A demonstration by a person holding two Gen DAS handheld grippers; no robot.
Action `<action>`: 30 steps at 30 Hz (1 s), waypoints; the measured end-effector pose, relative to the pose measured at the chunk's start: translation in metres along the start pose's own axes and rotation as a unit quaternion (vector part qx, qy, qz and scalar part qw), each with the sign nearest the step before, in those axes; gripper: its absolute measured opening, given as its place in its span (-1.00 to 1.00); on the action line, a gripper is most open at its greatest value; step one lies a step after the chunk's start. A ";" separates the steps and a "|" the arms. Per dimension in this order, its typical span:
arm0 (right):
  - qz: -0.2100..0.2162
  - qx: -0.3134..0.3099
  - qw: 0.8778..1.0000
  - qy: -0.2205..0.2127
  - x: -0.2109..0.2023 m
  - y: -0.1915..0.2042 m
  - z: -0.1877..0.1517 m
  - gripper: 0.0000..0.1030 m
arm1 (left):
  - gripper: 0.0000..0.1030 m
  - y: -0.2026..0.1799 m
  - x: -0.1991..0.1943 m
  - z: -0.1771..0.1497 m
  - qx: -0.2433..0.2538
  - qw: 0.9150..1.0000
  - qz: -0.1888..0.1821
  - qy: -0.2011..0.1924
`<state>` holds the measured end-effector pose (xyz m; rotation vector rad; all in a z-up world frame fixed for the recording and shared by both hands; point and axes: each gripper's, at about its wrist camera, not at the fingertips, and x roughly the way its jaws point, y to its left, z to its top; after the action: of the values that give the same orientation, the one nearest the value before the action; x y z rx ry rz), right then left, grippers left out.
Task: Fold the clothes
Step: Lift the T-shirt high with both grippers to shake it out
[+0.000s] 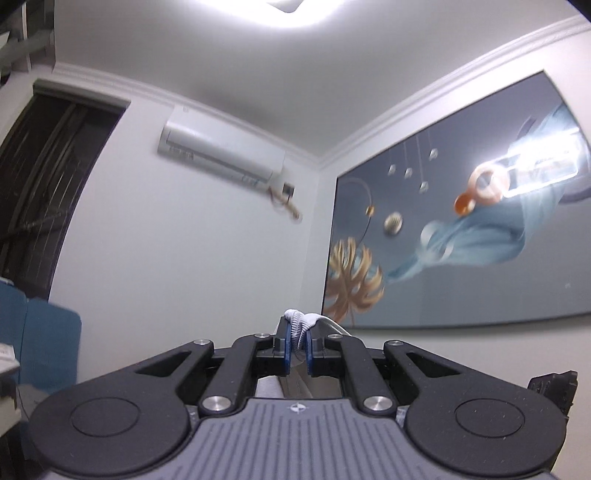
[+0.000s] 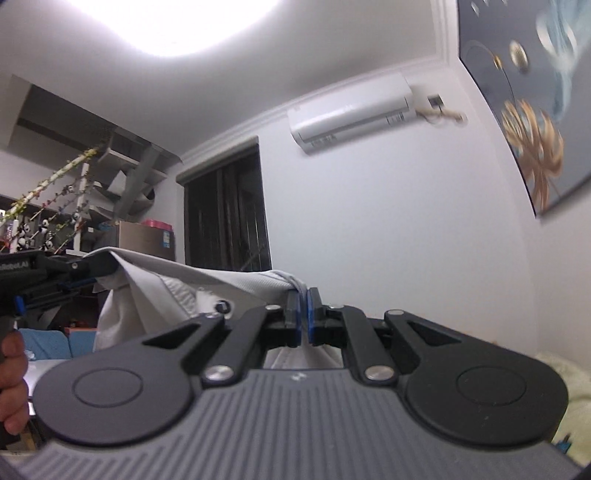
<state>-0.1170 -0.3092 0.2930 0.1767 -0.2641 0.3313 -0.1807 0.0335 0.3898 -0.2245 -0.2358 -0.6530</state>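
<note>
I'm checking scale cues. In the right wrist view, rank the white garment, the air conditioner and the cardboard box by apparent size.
1. White garment, largest, though it hangs nearest the camera, which inflates it.
2. Air conditioner on the far wall.
3. Cardboard box, smallest and partly hidden behind the garment.

The room was lit from above by a ceiling lamp (image 1: pixel 295 5) that burned out to pure white at the top of both views, spilling a soft halo over the grey ceiling. Its reflection flared as a hard glare patch on the glossy wall painting (image 1: pixel 461 221) in the left wrist view. Walls looked evenly and fairly brightly lit, with only faint shadows. Fisheye distortion bent the cornice and the painting's edges into curves, and dark vignetting cut the corners. Motion blur softened the air conditioner (image 2: pixel 351 110), the shelves (image 2: pixel 74 192) and the dark doorway (image 2: pixel 225 210); the near gripper bodies stayed comparatively sharp.
</note>
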 end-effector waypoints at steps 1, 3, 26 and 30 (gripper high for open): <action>0.000 -0.009 1.000 -0.006 -0.007 0.010 0.014 -0.88 | -0.85 -0.006 -0.011 0.015 0.001 1.000 0.000 -0.007; 0.001 -0.026 1.000 -0.018 -0.022 0.028 0.040 -0.88 | -0.85 -0.019 -0.034 0.041 0.006 1.000 0.002 -0.019; -0.038 -0.014 0.993 0.114 0.140 -0.018 -0.072 -0.88 | -0.86 0.123 0.130 -0.116 -0.016 0.989 0.126 0.081; -0.053 -0.003 0.989 0.138 0.217 -0.059 -0.143 -0.88 | -0.86 0.192 0.214 -0.189 -0.028 0.982 0.148 0.114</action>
<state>0.1332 -0.2689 0.2116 0.1371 0.0178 0.2468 0.1310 0.0066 0.2458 -0.2312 0.0369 -0.3851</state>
